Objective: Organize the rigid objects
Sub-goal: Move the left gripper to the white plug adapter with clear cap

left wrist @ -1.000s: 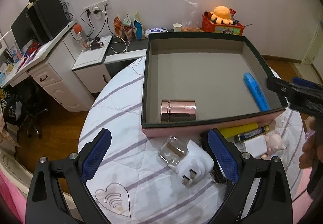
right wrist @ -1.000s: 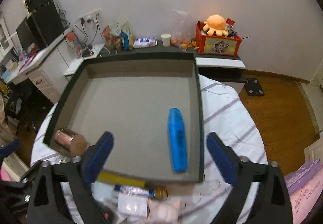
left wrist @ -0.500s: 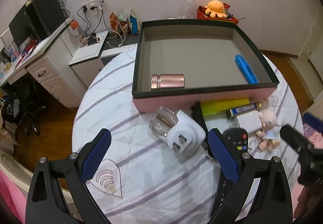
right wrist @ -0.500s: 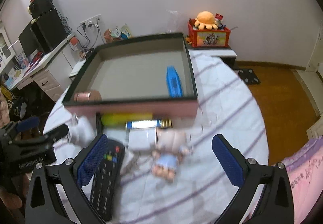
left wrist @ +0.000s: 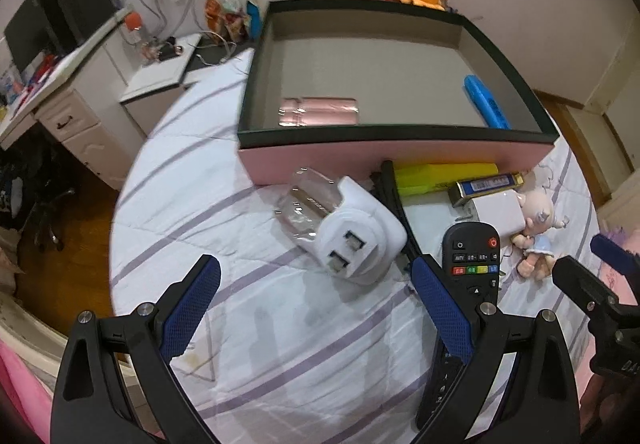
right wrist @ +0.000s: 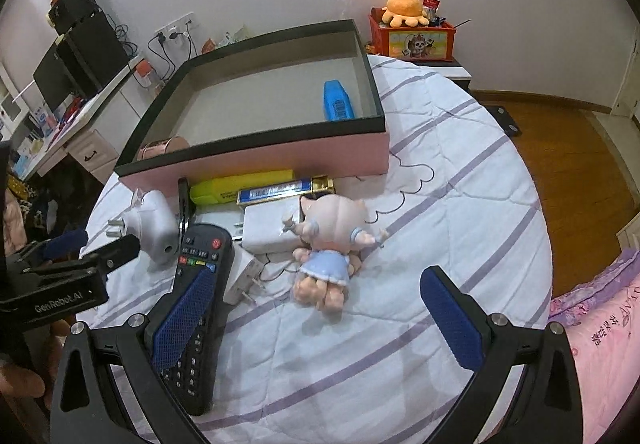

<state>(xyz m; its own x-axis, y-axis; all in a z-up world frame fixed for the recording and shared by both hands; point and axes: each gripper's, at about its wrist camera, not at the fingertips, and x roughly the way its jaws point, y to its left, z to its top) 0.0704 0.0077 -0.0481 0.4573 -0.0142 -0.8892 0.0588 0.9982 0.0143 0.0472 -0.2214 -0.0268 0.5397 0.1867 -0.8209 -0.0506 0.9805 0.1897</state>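
Round table (right wrist: 460, 172) in striped quilted cloth, bearing pink box (right wrist: 280, 160), remote (right wrist: 200, 284), doll (right wrist: 328, 244), white adapter (left wrist: 360, 240).

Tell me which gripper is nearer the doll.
Right. The right gripper hangs open just in front of the doll; the left gripper faces the white plug, off to the doll's left.

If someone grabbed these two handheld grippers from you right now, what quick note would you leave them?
Left gripper: open, empty, above the quilt before the white adapter.
Right gripper: open, empty, near the doll.
Done: rose-gold tube and blue marker lie in the box.
Left, all outside in front of the box: adapter, remote, yellow marker, blue battery stick, white charger, small plug. The doll looks soft, so maybe skip it.
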